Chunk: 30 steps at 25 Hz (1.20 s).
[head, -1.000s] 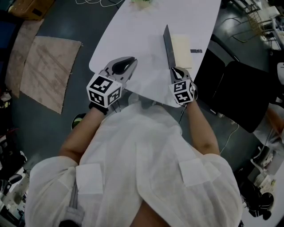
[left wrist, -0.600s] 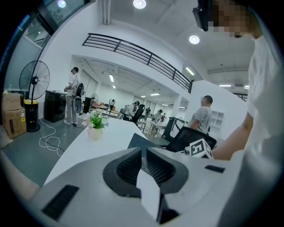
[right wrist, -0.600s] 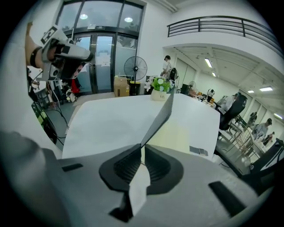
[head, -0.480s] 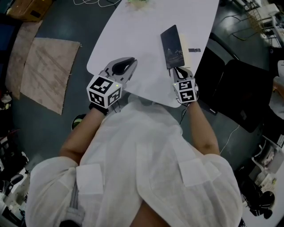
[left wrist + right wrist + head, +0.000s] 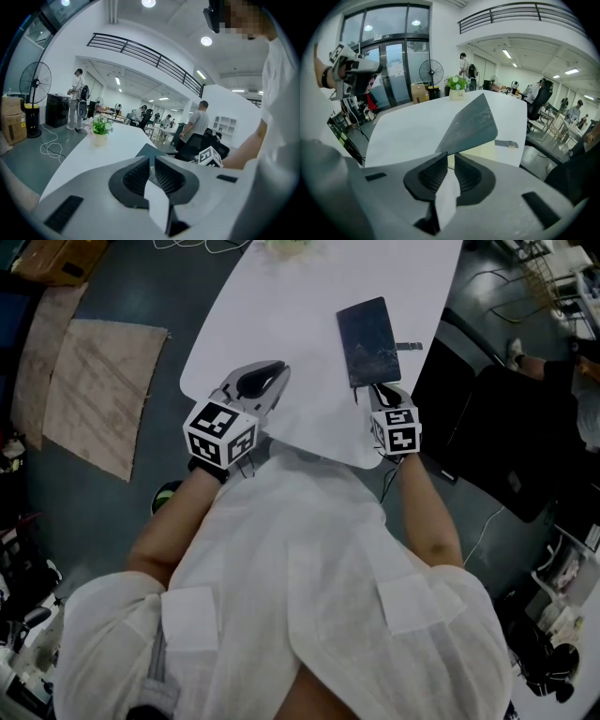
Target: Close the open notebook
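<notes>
Though close, notebook beyond right fingers

A white worktop stands on a dark grey floor, with a brown mat spread to one side and a black chair on the other. The hall is tall and white-walled, lit by round ceiling lights. It has a railed balcony, glass doors, a standing fan and a potted plant.
</notes>
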Motion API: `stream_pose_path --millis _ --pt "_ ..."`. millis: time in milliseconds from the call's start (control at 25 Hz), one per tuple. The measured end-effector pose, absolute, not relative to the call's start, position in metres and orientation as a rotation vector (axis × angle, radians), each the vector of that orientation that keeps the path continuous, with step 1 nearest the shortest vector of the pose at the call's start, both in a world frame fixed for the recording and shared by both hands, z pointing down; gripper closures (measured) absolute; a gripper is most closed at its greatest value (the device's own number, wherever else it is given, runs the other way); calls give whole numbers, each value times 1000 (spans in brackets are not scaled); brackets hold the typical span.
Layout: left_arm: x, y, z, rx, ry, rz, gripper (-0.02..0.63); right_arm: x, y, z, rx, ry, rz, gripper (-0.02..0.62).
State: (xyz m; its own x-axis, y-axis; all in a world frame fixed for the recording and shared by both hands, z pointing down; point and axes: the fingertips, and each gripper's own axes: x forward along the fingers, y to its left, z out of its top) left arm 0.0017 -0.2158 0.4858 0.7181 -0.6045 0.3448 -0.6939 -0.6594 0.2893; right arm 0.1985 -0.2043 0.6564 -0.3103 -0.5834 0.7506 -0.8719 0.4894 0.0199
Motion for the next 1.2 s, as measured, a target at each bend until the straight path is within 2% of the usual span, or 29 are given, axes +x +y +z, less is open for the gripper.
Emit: stream_pose_path --millis 960,1200 --pt "9 -226 494 2508 -990 321 572 221 -207 689 1281 -1947 812 517" --pt "8 -229 493 2508 -991 319 572 227 -206 692 1265 -1911 769 540"
